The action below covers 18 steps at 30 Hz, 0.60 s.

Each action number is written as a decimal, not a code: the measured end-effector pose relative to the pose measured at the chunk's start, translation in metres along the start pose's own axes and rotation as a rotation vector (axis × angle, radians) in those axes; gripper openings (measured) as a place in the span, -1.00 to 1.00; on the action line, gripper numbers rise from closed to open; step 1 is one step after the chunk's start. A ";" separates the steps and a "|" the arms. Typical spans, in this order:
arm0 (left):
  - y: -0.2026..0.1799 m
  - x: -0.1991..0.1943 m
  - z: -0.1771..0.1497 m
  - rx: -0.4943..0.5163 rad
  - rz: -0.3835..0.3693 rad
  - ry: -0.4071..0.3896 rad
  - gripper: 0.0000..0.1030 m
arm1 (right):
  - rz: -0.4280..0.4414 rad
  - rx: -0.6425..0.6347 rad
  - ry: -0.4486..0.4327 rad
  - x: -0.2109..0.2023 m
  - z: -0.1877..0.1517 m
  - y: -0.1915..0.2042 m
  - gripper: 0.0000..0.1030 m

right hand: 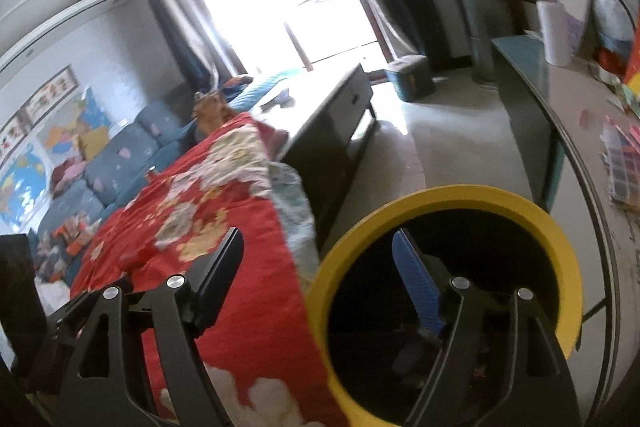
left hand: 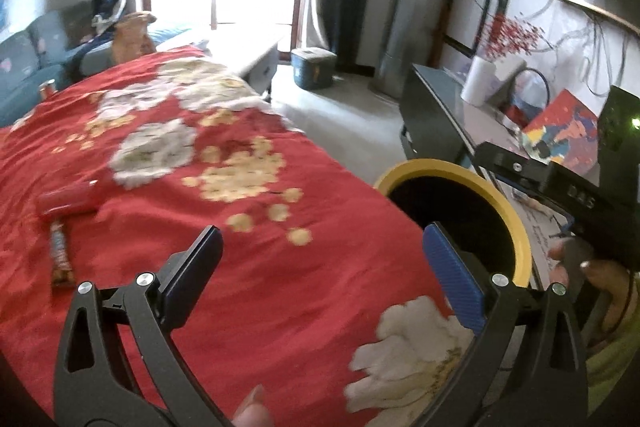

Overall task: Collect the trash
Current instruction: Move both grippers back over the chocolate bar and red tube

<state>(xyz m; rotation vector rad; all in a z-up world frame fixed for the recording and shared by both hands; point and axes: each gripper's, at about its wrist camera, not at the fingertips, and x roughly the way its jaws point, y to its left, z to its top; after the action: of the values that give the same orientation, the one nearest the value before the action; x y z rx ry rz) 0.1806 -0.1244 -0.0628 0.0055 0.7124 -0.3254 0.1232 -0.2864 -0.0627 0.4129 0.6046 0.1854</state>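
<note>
wide-spread, empty left gripper (left hand: 320,267) over red bedspread (left hand: 248,267). further left: snack wrapper (left hand: 61,254) flat on the cloth, long axis running away from the camera, with a red wrapper (left hand: 66,202) just beyond it, lying crosswise. both up and left of the left gripper, clearly the nearer one. off to the right: yellow-rimmed bin (right hand: 444,291) beside the bed edge, right gripper (right hand: 316,259) parted and empty above its rim.

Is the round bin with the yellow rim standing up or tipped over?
Standing up. The round bin with the yellow rim shows its open mouth facing upward beside the red flowered cloth. Its inside is too dark to see.
</note>
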 end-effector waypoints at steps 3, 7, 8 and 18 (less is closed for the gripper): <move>0.014 -0.009 -0.003 -0.019 0.027 -0.016 0.78 | 0.023 -0.030 0.007 0.001 0.000 0.016 0.46; 0.033 -0.018 -0.007 -0.057 0.049 -0.032 0.78 | 0.053 -0.069 0.023 0.005 -0.003 0.037 0.47; 0.038 -0.020 -0.008 -0.068 0.053 -0.034 0.78 | 0.061 -0.079 0.028 0.006 -0.003 0.042 0.47; 0.092 -0.045 -0.012 -0.184 0.127 -0.082 0.78 | 0.151 -0.165 0.094 0.024 -0.009 0.100 0.47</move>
<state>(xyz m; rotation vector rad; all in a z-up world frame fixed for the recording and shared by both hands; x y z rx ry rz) 0.1679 -0.0228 -0.0522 -0.1359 0.6549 -0.1368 0.1327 -0.1861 -0.0389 0.2910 0.6460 0.3981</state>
